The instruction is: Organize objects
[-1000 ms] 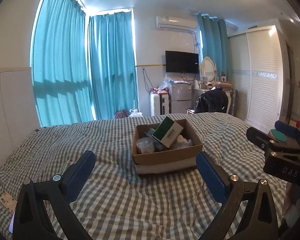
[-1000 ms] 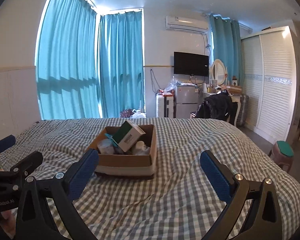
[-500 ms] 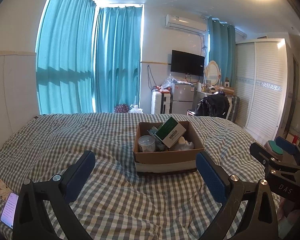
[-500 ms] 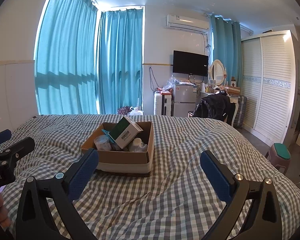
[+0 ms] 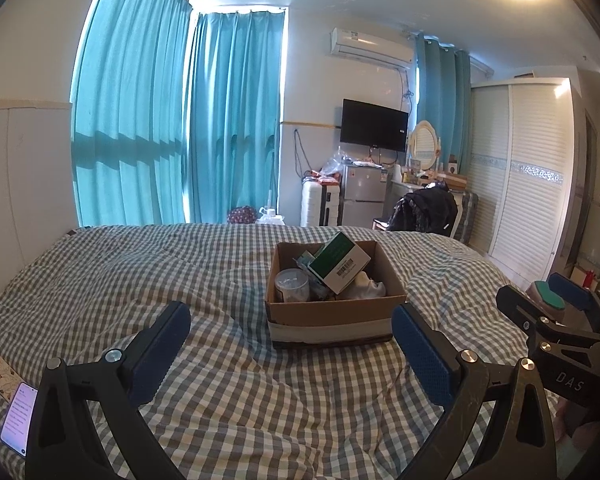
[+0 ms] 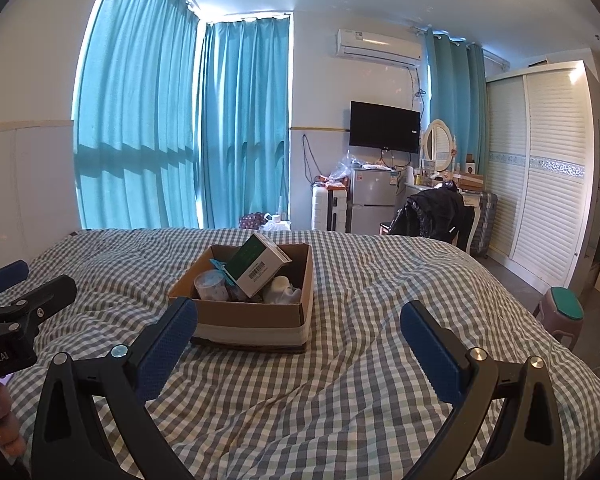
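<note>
A brown cardboard box [image 5: 332, 314] [image 6: 256, 318] sits in the middle of a bed with a grey checked cover [image 5: 228, 380] [image 6: 360, 380]. In it are a green and white carton [image 5: 340, 262] [image 6: 258, 266] leaning upright, a clear plastic cup [image 5: 291, 283] [image 6: 209, 285] and white items [image 5: 366, 285]. My left gripper [image 5: 290, 344] is open and empty, just short of the box. My right gripper [image 6: 298, 340] is open and empty, to the right of the box. Each gripper shows at the edge of the other's view.
A lit phone [image 5: 18, 418] and a patterned card [image 5: 0, 372] lie on the bed at the near left. Beyond the bed stand a small fridge [image 6: 370, 206], a chair with a black jacket [image 6: 436, 214], a wardrobe [image 6: 540, 184] and a green-topped stool [image 6: 564, 316].
Both views have tilted up and drawn back a little, so the box sits lower and the room looks level. The phone has come into the left view. Both grippers stay open.
</note>
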A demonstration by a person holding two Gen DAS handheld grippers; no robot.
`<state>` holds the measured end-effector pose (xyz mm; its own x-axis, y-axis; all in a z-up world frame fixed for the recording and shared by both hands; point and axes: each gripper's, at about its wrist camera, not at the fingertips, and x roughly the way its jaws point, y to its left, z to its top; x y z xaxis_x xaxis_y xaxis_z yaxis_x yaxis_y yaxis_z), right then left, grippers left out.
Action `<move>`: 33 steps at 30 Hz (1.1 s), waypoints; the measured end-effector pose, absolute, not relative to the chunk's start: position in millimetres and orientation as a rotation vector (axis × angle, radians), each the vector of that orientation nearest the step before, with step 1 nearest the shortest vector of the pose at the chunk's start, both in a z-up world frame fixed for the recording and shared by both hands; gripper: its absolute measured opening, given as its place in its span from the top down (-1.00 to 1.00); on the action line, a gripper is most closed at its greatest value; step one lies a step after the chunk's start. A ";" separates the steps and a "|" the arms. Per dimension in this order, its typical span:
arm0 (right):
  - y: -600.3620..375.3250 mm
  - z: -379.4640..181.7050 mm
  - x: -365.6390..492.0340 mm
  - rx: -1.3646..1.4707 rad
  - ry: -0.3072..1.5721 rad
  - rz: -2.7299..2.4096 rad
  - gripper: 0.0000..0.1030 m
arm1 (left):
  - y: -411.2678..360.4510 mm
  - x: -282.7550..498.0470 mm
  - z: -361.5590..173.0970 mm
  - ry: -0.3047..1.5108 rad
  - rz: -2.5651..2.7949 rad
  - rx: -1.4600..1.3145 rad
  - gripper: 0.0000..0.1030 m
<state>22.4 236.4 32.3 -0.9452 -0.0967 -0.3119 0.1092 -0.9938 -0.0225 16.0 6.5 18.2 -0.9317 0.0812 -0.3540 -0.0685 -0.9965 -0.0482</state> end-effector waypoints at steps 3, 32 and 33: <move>233.8 32.0 22.4 0.477 0.060 -2.997 -0.98 | 6.5 15.5 16.7 -0.057 3.015 -0.562 -1.00; 226.1 31.6 24.4 0.492 0.046 -2.998 -0.98 | 4.0 15.3 15.2 -0.057 3.021 -0.565 -1.00; 226.1 31.9 24.0 0.493 0.045 -2.997 -0.98 | 3.8 15.3 15.2 -0.056 3.021 -0.565 -1.00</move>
<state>24.0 226.1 31.9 -0.9420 -0.0977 -0.3210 0.1072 -0.9942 -0.0120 15.3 3.8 15.2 -0.9301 0.0736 -0.3599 -0.0602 -0.9970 -0.0482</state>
